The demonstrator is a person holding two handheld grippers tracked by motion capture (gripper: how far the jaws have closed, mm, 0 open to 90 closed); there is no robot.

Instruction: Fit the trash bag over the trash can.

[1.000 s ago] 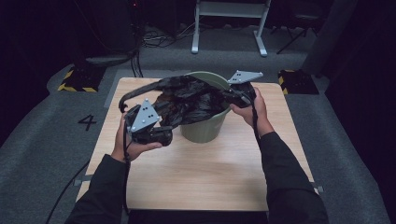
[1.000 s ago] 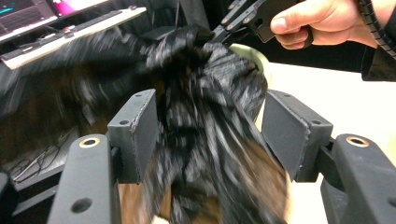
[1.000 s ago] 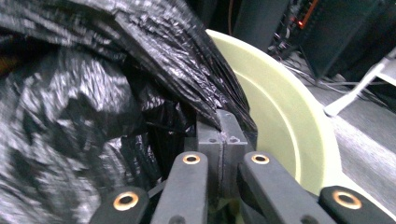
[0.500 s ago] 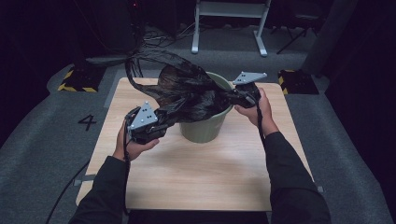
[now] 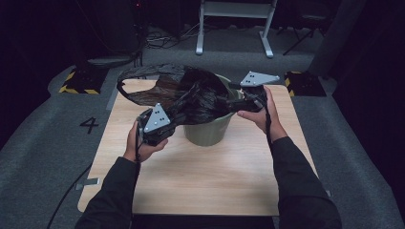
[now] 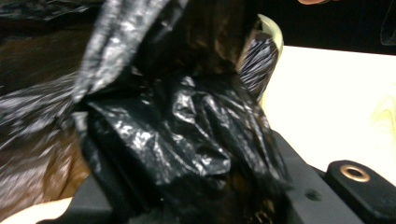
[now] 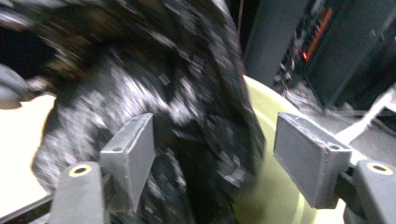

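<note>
1. Grey carpet runs under my pale wooden table (image 5: pixel 205 176), with a white metal stand (image 5: pixel 235 19) and yellow-and-black striped blocks (image 5: pixel 79 82) in the dark behind it.
2. On the far half of the table stands a pale green plastic bucket (image 5: pixel 210 131), upright.
3. Over its mouth lies a crumpled, glossy black plastic bin bag (image 5: pixel 191 95), draped across the rim and spreading out to the left past the bucket, with a loop of it hanging over the table's far left corner.
4. My left gripper (image 5: pixel 165 126) sits just left of the bucket's wall, its grey three-cornered plate on top. Its jaws have just been closing, and they are now clenched on a bunched fold of the bag; the left gripper view (image 6: pixel 187 154) has the wrinkled film packed between them, with the bucket's green rim (image 6: pixel 273 32) behind.
5. My right gripper (image 5: pixel 241 98) is at the bucket's right rim. Its jaws have just been opening and now stand wide apart, released.
6. From the right gripper view (image 7: pixel 215 154), the bag (image 7: pixel 154 93) hangs blurred between the two grey pads (image 7: pixel 133 149). I cannot tell whether the left-hand pad brushes the film; the right-hand pad is clear of it, in front of the bucket's inner wall (image 7: pixel 266 186).
</note>
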